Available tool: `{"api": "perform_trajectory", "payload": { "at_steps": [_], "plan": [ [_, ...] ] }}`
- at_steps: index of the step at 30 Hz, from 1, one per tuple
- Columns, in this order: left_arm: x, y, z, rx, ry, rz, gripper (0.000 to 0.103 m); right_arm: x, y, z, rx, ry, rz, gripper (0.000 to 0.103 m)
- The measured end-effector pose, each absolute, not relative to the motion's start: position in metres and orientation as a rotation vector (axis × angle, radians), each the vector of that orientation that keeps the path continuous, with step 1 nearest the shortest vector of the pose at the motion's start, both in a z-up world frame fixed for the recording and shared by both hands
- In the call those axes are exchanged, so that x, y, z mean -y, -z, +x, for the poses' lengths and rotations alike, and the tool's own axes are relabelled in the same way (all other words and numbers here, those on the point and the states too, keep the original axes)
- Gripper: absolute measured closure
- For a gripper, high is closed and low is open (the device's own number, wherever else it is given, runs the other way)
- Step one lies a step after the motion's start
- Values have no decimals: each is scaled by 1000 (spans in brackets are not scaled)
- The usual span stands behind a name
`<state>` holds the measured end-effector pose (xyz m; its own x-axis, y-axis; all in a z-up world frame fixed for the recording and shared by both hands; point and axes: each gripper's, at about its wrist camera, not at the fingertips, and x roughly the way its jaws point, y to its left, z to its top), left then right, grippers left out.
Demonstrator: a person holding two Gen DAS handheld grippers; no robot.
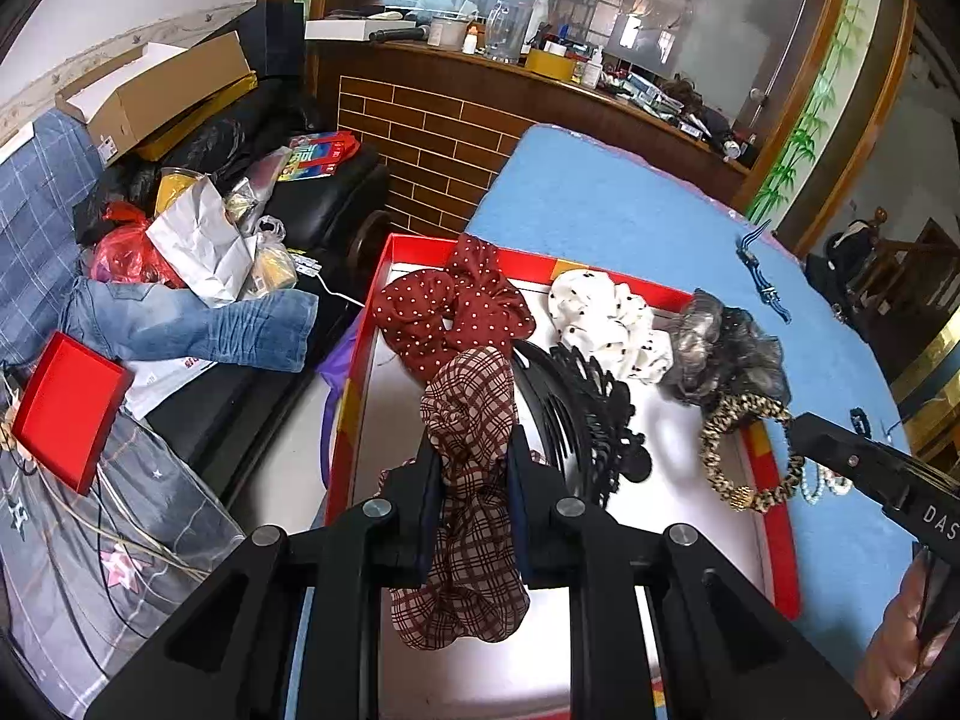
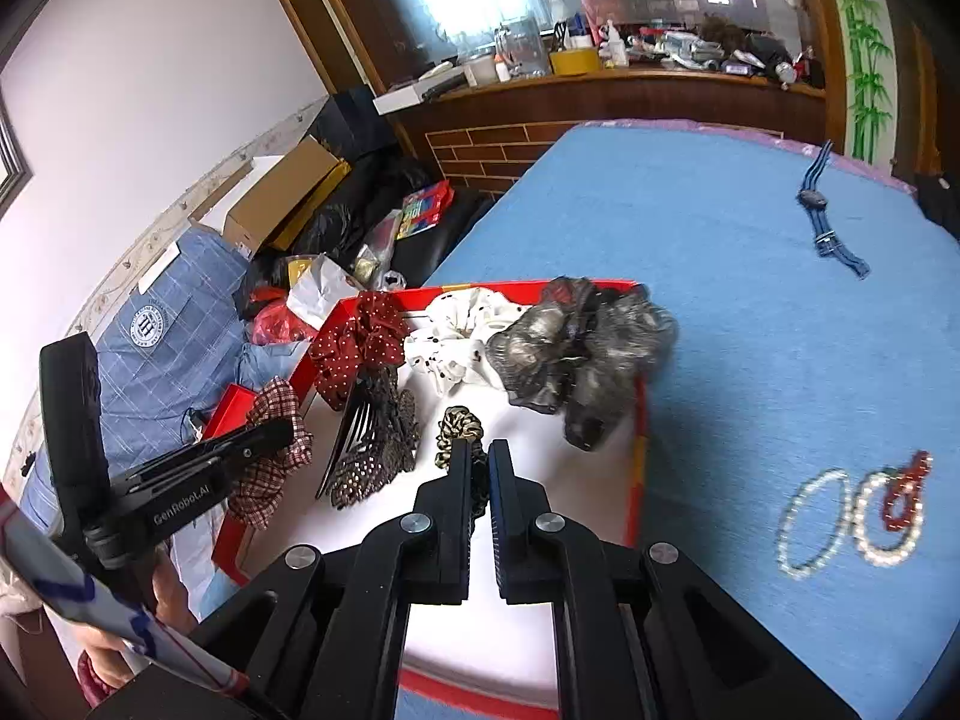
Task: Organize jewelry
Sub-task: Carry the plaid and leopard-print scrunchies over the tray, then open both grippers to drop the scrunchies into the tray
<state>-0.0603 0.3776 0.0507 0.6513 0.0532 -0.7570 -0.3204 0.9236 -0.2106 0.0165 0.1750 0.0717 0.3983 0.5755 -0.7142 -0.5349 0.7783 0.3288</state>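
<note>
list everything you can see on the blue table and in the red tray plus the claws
red tray: 1, red rim, white floor, on blue table
blue table: 1, blue cover
polka-dot scrunchie: 1, dark red with white dots, tray's far left
white scrunchie: 1, white with black dots, tray's far side
grey scrunchie: 1, grey-black sheer, over tray's far right corner
hair combs: dark pile, count unclear, tray middle
bead bracelets: about three, white and red, on table right of tray
blue strap: 1, blue striped, far on table
plaid scrunchie: 1, brown-white plaid, in left claw
leopard scrunchie: 1, tan-black, in right claw
left claw: black, shut on plaid scrunchie
right claw: black, shut on leopard scrunchie
</note>
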Motion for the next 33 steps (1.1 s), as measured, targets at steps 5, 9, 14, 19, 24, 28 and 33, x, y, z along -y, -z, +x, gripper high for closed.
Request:
{"api": "perform_trajectory", "payload": {
  "at_steps": [5,9,14,19,24,28,33],
  "plan": [
    [-379,-46,-50,-852,-225,-342,85,-193,-63,29,-941,-697,49,96],
    [-382,-40,-41,-870,-226,-352,85,-206,-52,42,-965,-691,60,96],
    [-386,-31,-35,-890,-236,-357,85,-216,-36,48,-1001,-668,53,96],
    [-388,-26,-33,-893,-236,-366,83,-219,-25,53,-1017,-636,24,96],
    [-388,-25,-32,-890,-230,-366,76,-225,-18,55,-1021,-617,-9,94],
    [-388,-26,-32,-883,-229,-361,69,-225,-18,54,-1010,-608,-17,94],
    [-389,-29,-34,-877,-231,-366,67,-222,-22,53,-1010,-608,-5,88]
  ]
}}
